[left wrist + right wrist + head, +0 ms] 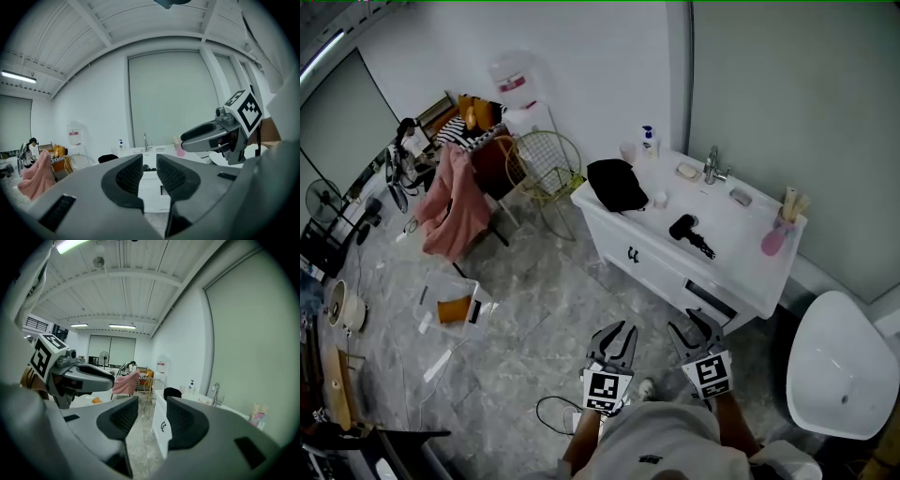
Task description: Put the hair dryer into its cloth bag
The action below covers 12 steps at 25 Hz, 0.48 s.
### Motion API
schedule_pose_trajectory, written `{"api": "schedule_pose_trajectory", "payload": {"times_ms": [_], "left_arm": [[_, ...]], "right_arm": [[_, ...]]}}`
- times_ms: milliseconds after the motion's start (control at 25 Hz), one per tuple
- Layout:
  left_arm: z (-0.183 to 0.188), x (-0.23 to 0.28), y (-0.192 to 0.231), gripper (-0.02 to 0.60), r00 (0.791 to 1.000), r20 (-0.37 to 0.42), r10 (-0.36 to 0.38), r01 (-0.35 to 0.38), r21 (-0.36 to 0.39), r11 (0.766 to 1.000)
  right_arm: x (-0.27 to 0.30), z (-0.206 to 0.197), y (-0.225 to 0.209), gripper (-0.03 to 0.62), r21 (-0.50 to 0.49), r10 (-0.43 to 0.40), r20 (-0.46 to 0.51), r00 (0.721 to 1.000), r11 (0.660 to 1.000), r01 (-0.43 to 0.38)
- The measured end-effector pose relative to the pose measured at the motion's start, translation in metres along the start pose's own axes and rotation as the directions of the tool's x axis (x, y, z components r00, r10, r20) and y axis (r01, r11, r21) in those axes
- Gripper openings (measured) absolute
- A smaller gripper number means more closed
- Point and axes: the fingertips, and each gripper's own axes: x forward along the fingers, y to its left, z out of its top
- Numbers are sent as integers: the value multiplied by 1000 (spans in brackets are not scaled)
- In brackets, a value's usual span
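The hair dryer point(692, 234) lies on its side on the white worktop point(741, 246), in front of the tap point(712, 167), with its cord too small to trace. The black cloth bag point(617, 185) sits in a heap at the worktop's left end, apart from the hair dryer. Whether its mouth is open cannot be told.

Both tools hang over the floor, well short of the worktop. The left gripper point(617, 330) has its fingers point(129, 174) drawn almost together, with only a thin slit between them and nothing held. The right gripper point(697, 326) also has its fingers point(187, 420) closed in as far as they go and is empty.

In the left gripper view the fingers cover most of the worktop, and a dark bit in the slit is too small to name. In the right gripper view the bag shows, but the hair dryer is hidden behind a finger.

A pink cup point(774, 239) stands at the worktop's right end. The toilet point(839, 366) is cut off at the head view's right edge, and the person's arms at its bottom. A pink cloth point(455, 204) drapes over something hidden beneath it.
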Motion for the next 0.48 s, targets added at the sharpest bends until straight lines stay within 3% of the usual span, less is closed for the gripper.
{"api": "schedule_pose_trajectory", "payload": {"times_ms": [480], "left_arm": [[-11, 25, 41, 95, 999, 6, -36, 36, -13, 999]], "right_arm": [[40, 0, -4, 190, -5, -52, -37, 998, 999, 51]]}}
